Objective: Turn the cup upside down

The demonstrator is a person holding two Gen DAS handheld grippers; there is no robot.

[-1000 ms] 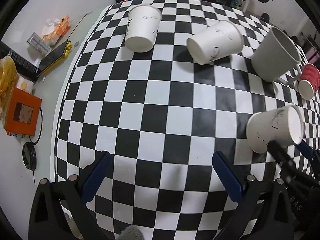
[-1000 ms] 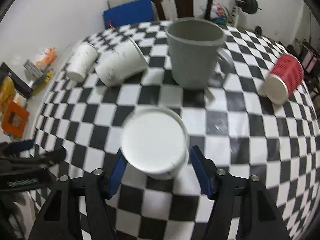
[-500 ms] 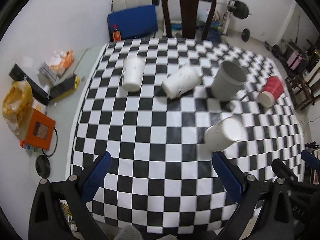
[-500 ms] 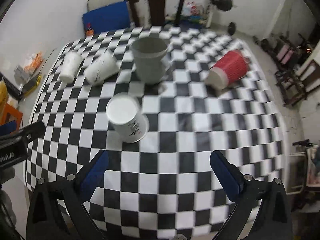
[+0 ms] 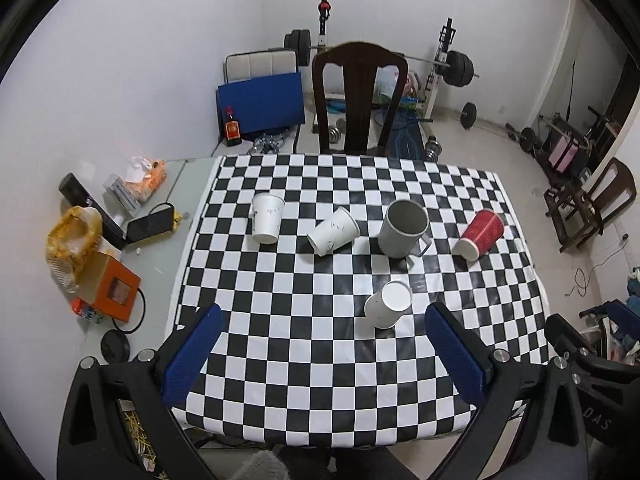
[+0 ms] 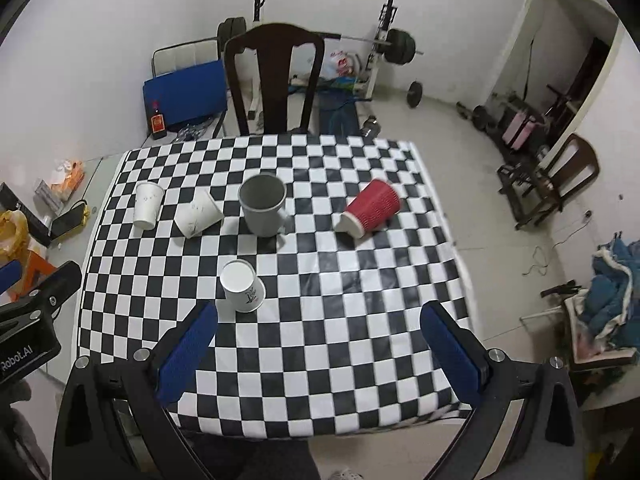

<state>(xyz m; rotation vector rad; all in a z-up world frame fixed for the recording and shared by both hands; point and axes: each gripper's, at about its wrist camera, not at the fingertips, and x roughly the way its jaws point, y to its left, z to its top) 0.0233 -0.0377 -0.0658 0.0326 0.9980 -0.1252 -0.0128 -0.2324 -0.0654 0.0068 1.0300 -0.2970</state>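
Observation:
A white paper cup (image 5: 388,304) (image 6: 242,286) stands upside down, base up, on the checkered table (image 5: 300,352) (image 6: 360,320). My left gripper (image 5: 324,356) is open and empty, high above the table's front edge. My right gripper (image 6: 320,354) is open and empty, also high and pulled back from the cup. A grey mug (image 5: 402,228) (image 6: 264,204) stands upright behind it. A white cup (image 5: 332,236) (image 6: 198,214) and a red cup (image 5: 480,234) (image 6: 370,208) lie on their sides. Another white cup (image 5: 266,218) (image 6: 147,205) stands upright at the far left.
A dark wooden chair (image 5: 360,96) (image 6: 274,80) stands at the table's far side. A low side table (image 5: 120,220) with boxes and bags is on the left. Gym weights (image 5: 452,68) stand by the back wall. Another chair (image 6: 560,184) stands at the right.
My right gripper opened and let go of the white cup, which now stands upside down. Both grippers rose and pulled back, so the whole table shows.

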